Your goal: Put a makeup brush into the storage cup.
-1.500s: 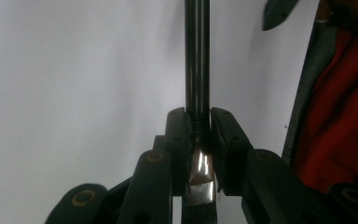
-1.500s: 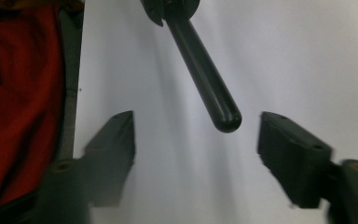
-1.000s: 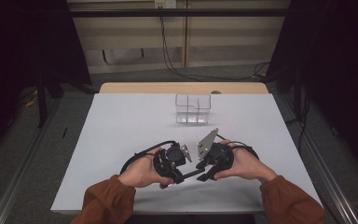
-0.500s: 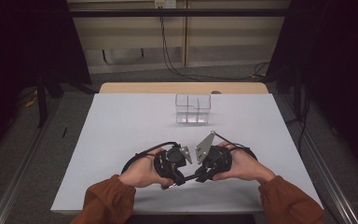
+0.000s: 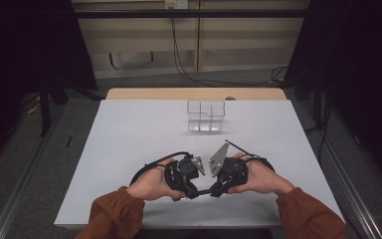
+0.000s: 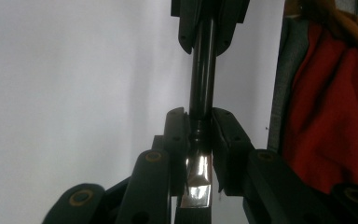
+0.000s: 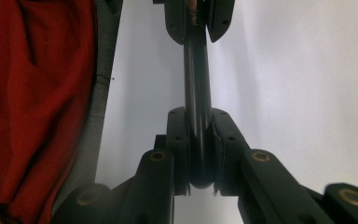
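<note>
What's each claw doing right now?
Left claw: shut on one end of the black pen.
Right claw: shut on the pen's other end.

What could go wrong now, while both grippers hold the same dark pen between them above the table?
1. The left gripper and right gripper each clamp one end of the slim dark pen; uneven pulling might make it slip from the narrow pads.
2. If it separates suddenly, a piece may drop onto the white table.
3. The clear divided box stands far off, so carrying the pen there adds dropping risk.
</note>
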